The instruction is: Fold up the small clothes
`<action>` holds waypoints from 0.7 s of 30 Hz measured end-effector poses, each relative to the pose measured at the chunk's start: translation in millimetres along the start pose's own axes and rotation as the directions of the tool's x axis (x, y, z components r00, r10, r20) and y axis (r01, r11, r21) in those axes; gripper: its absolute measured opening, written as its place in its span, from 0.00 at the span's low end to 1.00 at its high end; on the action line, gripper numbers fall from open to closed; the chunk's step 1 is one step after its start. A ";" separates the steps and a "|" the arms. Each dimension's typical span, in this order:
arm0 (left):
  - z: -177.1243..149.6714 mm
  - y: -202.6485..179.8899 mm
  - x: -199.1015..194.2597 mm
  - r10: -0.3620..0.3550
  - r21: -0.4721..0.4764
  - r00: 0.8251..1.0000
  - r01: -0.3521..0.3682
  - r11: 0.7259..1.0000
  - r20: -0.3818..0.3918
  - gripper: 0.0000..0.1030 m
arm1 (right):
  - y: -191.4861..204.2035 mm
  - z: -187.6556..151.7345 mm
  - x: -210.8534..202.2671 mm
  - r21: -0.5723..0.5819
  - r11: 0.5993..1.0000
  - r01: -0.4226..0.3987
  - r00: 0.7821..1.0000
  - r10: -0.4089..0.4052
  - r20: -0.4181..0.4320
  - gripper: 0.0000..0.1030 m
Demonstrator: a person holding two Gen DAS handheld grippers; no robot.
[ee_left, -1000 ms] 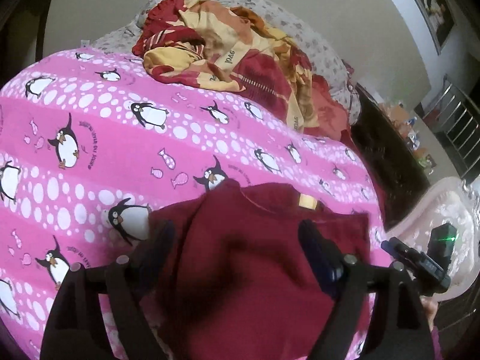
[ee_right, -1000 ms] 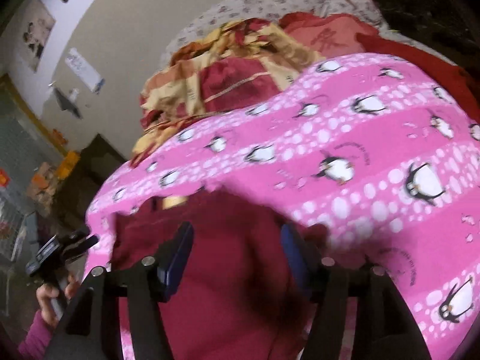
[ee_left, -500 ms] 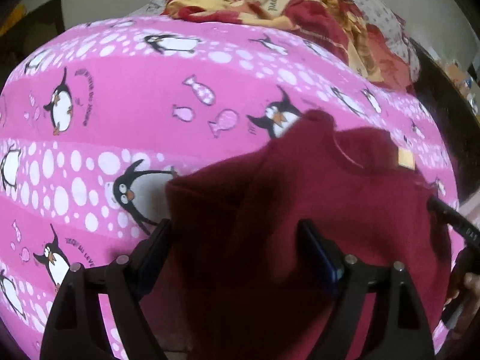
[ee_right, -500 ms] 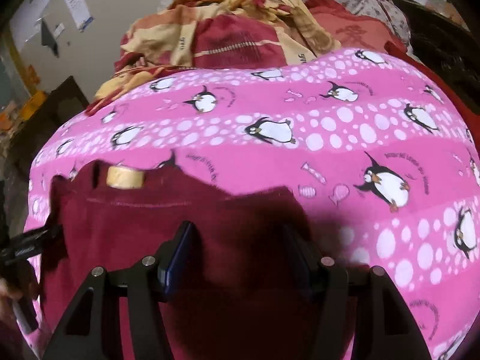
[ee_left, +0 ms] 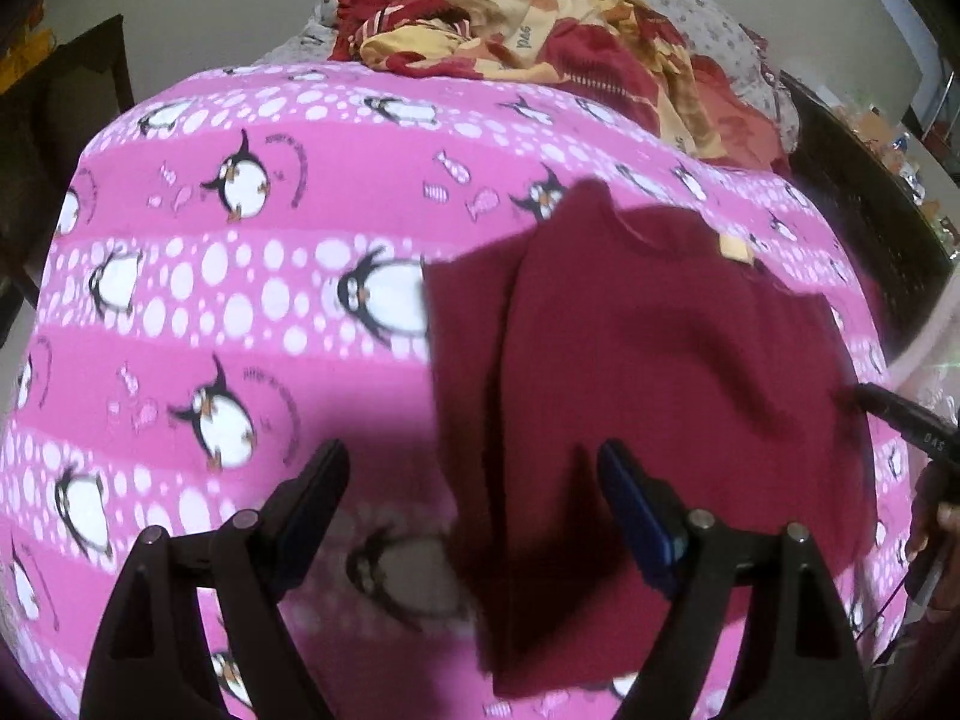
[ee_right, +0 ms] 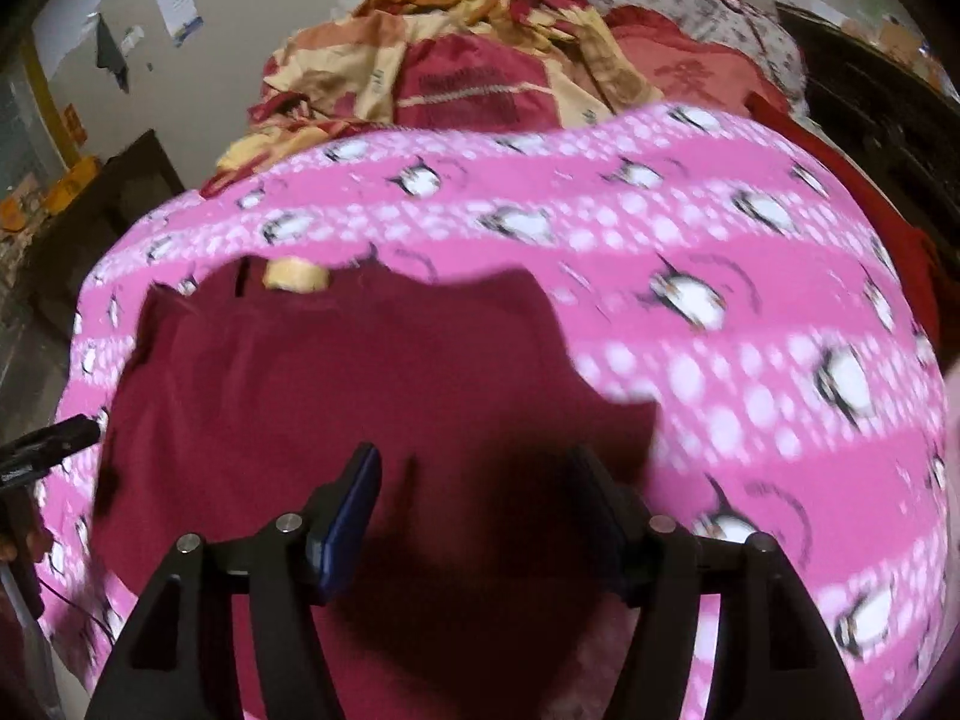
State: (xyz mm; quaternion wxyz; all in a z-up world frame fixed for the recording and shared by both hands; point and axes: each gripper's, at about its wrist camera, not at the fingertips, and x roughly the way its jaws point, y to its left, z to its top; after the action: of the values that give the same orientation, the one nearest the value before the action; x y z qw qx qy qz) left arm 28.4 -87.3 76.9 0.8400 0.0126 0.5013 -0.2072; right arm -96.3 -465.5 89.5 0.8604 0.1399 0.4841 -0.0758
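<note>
A small maroon shirt with a yellow neck label lies flat on the pink penguin blanket, its left sleeve side folded in. My left gripper is open above the shirt's left edge, holding nothing. In the right wrist view the shirt lies under my right gripper, which is open and empty over the shirt's lower right part. The tip of the other gripper shows at each view's edge.
A crumpled red and yellow quilt is heaped at the far end of the bed, on a floral pillow. Dark furniture stands right of the bed, and a dark cabinet stands left.
Both grippers have pulled back and lifted from the shirt. The left view has shifted left, so the shirt now sits right of centre. The shirt lies flatter.
</note>
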 end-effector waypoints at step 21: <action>-47.2 -14.0 18.5 0.040 0.033 0.997 -0.038 0.999 -0.072 0.81 | -20.4 -56.6 -23.9 -0.003 1.000 -0.026 0.999 0.026 -0.028 0.10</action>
State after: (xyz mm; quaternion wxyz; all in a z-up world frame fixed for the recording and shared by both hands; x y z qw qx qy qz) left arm -8.6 -95.5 40.3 0.8249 0.0431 0.5277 -0.1982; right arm -160.1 -467.2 78.6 0.8548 0.1458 0.4942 -0.0620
